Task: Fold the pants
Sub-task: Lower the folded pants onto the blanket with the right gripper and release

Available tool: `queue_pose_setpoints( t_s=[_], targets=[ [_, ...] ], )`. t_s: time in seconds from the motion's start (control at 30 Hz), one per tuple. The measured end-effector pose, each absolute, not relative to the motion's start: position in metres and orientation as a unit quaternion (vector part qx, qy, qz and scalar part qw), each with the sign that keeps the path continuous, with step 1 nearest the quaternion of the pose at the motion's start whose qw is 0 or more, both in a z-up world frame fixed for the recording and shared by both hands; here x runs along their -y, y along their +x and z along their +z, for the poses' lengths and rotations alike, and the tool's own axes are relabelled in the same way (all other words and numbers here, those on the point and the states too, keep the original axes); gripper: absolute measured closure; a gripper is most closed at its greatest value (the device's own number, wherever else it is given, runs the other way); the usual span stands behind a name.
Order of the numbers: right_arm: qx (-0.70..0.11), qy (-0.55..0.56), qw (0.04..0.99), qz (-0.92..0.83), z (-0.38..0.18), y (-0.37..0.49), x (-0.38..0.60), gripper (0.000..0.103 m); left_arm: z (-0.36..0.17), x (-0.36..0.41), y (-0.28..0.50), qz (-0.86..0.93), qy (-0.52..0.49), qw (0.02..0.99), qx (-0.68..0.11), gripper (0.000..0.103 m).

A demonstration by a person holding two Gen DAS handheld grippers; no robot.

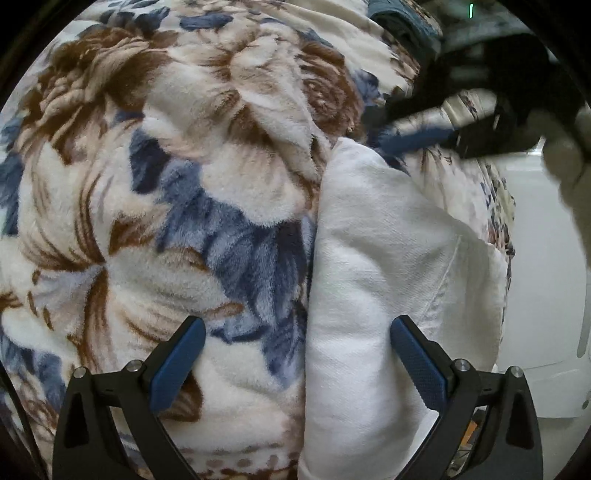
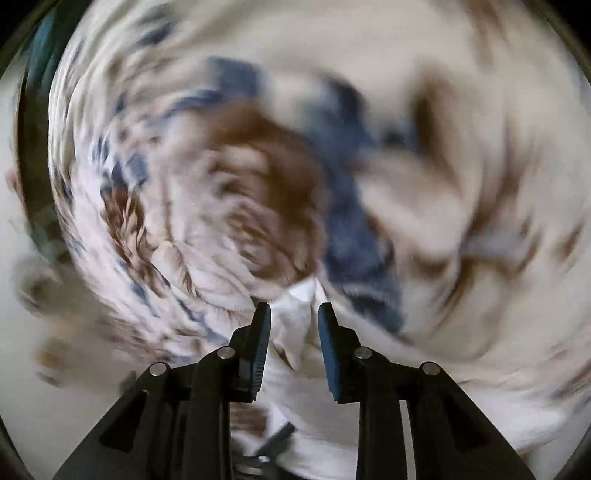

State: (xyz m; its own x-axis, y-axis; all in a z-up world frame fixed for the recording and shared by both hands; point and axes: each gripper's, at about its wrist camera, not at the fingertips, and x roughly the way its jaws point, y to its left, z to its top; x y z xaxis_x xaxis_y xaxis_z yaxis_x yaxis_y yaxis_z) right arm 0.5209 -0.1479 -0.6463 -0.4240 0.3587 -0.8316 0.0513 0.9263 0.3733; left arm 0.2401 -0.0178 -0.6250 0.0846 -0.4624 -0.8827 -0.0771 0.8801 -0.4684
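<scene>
The white pants (image 1: 380, 258) lie folded lengthwise on a fleece blanket, running from near my left gripper toward the far right. My left gripper (image 1: 297, 360) is wide open just above them, its right pad over the cloth, holding nothing. The right gripper (image 1: 491, 129) shows as a dark blurred shape at the pants' far end. In the right wrist view the image is smeared by motion; my right gripper (image 2: 294, 314) has its jaws partly closed with white pants cloth (image 2: 295, 350) between the pads.
A fleece blanket (image 1: 166, 203) with brown and blue flowers covers the bed under everything. The bed's edge and a pale floor (image 1: 543, 277) lie to the right. A dark blue cloth (image 1: 402, 18) sits at the far top.
</scene>
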Motion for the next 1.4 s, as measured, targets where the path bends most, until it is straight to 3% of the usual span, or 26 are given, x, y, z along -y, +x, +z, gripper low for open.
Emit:
queue_pose_setpoints(
  t_s=[0.03, 0.07, 0.1, 0.13, 0.17, 0.2, 0.23, 0.27, 0.43, 0.5, 0.57, 0.63, 0.7, 0.77, 0.83, 0.87, 0.9, 0.93, 1.07, 1.27, 1.33, 1.4],
  targets=[
    [-0.825, 0.099, 0.529, 0.170, -0.635, 0.527, 0.135, 0.072, -0.624, 0.018, 0.239, -0.134, -0.207, 0.706, -0.664, 0.001],
    [-0.829, 0.081, 0.521, 0.187, -0.630, 0.521, 0.122, 0.062, -0.627, 0.018, 0.239, -0.133, -0.209, 0.705, -0.664, 0.001],
    [-0.836, 0.060, 0.507, 0.202, -0.621, 0.511, 0.112, 0.043, -0.628, 0.019, 0.243, -0.132, -0.209, 0.705, -0.664, 0.001],
    [-0.843, 0.032, 0.492, 0.214, -0.622, 0.507, 0.100, 0.036, -0.628, 0.021, 0.243, -0.130, -0.210, 0.705, -0.665, 0.001],
    [-0.847, -0.018, 0.483, 0.221, -0.620, 0.498, 0.092, 0.036, -0.631, 0.017, 0.246, -0.128, -0.212, 0.704, -0.665, 0.001],
    [-0.846, -0.064, 0.484, 0.215, -0.620, 0.487, 0.079, 0.049, -0.632, 0.016, 0.247, -0.127, -0.213, 0.704, -0.665, 0.001],
    [-0.847, -0.087, 0.482, 0.204, -0.628, 0.479, 0.078, 0.069, -0.635, -0.003, 0.247, -0.126, -0.213, 0.705, -0.665, 0.001],
    [-0.856, -0.071, 0.476, 0.190, -0.636, 0.477, 0.086, 0.082, -0.637, -0.005, 0.254, -0.125, -0.210, 0.706, -0.665, 0.001],
    [-0.877, 0.181, 0.424, 0.133, -0.664, 0.484, 0.151, 0.086, -0.636, -0.027, 0.252, -0.118, -0.220, 0.706, -0.663, 0.001],
    [-0.871, 0.321, 0.357, 0.104, -0.689, 0.471, 0.184, 0.085, -0.637, -0.033, 0.249, -0.115, -0.225, 0.705, -0.663, 0.001],
    [-0.859, 0.372, 0.339, 0.094, -0.700, 0.469, 0.202, 0.085, -0.636, -0.046, 0.245, -0.112, -0.244, 0.700, -0.661, 0.001],
    [-0.861, 0.273, 0.400, 0.156, -0.678, 0.483, 0.186, 0.080, -0.636, -0.048, 0.245, -0.113, -0.248, 0.697, -0.663, 0.001],
    [-0.854, 0.147, 0.453, 0.210, -0.649, 0.491, 0.157, 0.051, -0.635, -0.050, 0.245, -0.111, -0.243, 0.698, -0.664, 0.001],
    [-0.845, 0.039, 0.479, 0.234, -0.627, 0.492, 0.133, 0.044, -0.634, -0.049, 0.246, -0.107, -0.241, 0.700, -0.664, 0.001],
    [-0.847, -0.069, 0.472, 0.233, -0.631, 0.480, 0.099, 0.044, -0.634, -0.049, 0.247, -0.105, -0.240, 0.700, -0.664, 0.001],
    [-0.843, -0.122, 0.470, 0.231, -0.638, 0.472, 0.083, 0.050, -0.634, -0.049, 0.247, -0.104, -0.241, 0.700, -0.665, 0.001],
    [-0.838, -0.154, 0.470, 0.229, -0.644, 0.466, 0.077, 0.068, -0.634, -0.049, 0.248, -0.103, -0.241, 0.699, -0.665, 0.001],
    [-0.839, -0.174, 0.463, 0.230, -0.651, 0.460, 0.074, 0.068, -0.633, -0.045, 0.250, -0.101, -0.239, 0.700, -0.666, 0.001],
    [-0.877, -0.035, 0.442, 0.184, -0.675, 0.476, 0.107, 0.073, -0.634, -0.040, 0.251, -0.095, -0.231, 0.702, -0.667, 0.001],
    [-0.863, 0.374, 0.324, 0.105, -0.717, 0.469, 0.229, 0.079, -0.641, -0.048, 0.247, -0.103, -0.251, 0.699, -0.662, 0.001],
    [-0.852, 0.399, 0.321, 0.106, -0.726, 0.463, 0.241, 0.079, -0.642, -0.045, 0.249, -0.103, -0.243, 0.699, -0.664, 0.001],
    [-0.857, 0.341, 0.364, 0.130, -0.711, 0.472, 0.230, 0.071, -0.640, -0.044, 0.252, -0.106, -0.241, 0.700, -0.664, 0.001]
  ],
)
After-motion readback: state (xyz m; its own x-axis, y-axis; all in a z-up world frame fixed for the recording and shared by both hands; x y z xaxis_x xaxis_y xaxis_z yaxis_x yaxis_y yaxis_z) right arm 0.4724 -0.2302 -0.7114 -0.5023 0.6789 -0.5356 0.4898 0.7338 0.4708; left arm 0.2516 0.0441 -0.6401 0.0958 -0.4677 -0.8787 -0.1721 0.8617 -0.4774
